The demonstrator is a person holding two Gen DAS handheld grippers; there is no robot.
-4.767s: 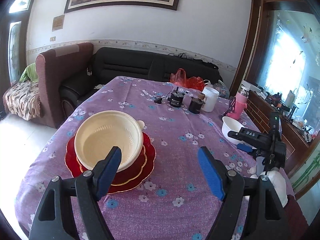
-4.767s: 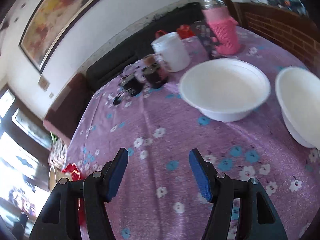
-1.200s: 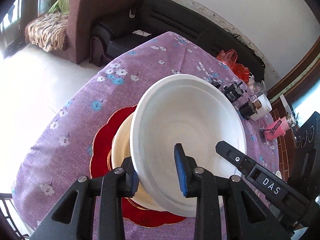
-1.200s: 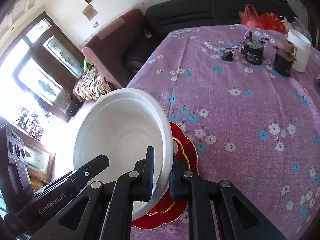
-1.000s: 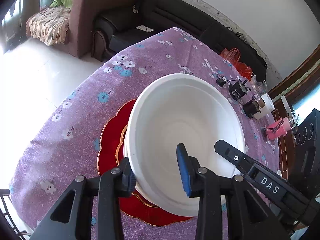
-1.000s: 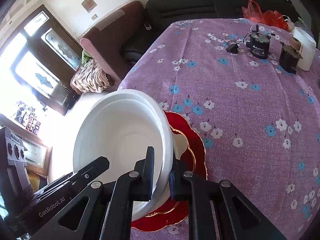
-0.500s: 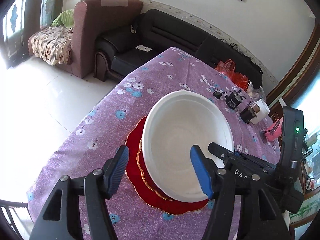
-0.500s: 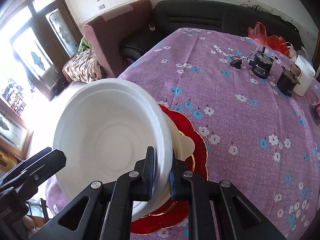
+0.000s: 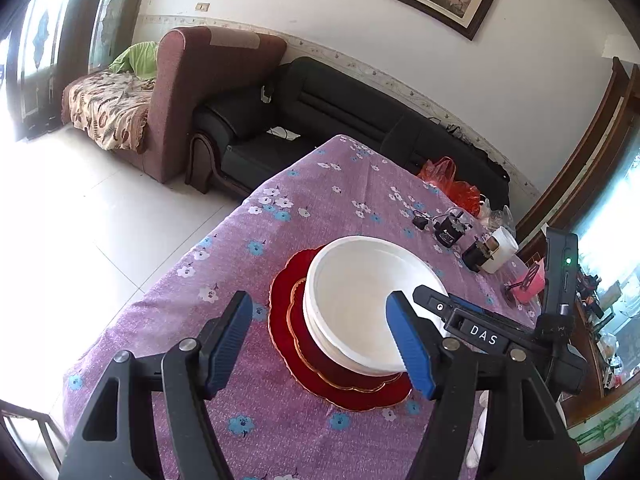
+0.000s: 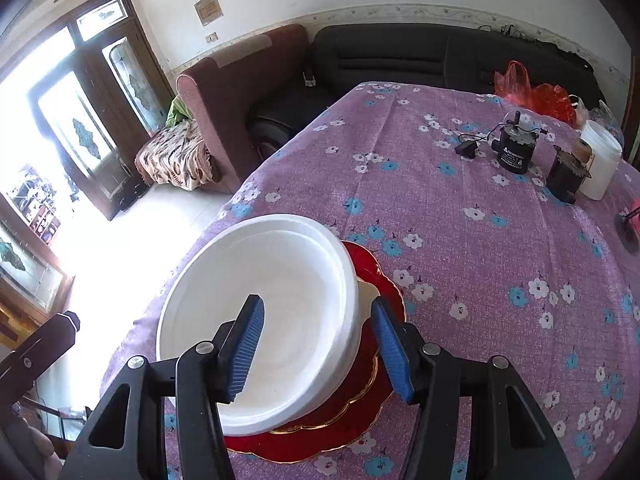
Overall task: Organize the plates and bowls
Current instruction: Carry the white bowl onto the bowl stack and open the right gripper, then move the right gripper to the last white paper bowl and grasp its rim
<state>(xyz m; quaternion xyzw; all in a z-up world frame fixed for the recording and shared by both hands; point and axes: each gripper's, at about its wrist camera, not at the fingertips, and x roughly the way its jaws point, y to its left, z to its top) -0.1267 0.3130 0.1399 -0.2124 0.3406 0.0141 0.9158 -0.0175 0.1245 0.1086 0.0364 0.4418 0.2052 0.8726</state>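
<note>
A white bowl [image 9: 352, 300] sits nested on a cream bowl, on top of stacked red plates [image 9: 316, 376], at the near left part of the purple flowered table. It also shows in the right wrist view [image 10: 272, 304], with the cream bowl's handle [image 10: 366, 292] and the red plates [image 10: 340, 428] peeking out. My left gripper [image 9: 320, 336] is open and empty, drawn back from the stack. My right gripper [image 10: 320, 348] is open, its fingers either side of the white bowl's near rim, not gripping it.
A white jar [image 10: 600, 164], two small black devices [image 10: 516, 148] and a red bag [image 10: 532, 92] stand at the table's far end. A pink bottle [image 9: 528, 280] is at the right edge. Sofas stand beyond the table; the floor drops off left.
Both grippers carried the white bowl onto the stack. The left gripper opened first and drew back; the right gripper has now opened and let go of the rim.
</note>
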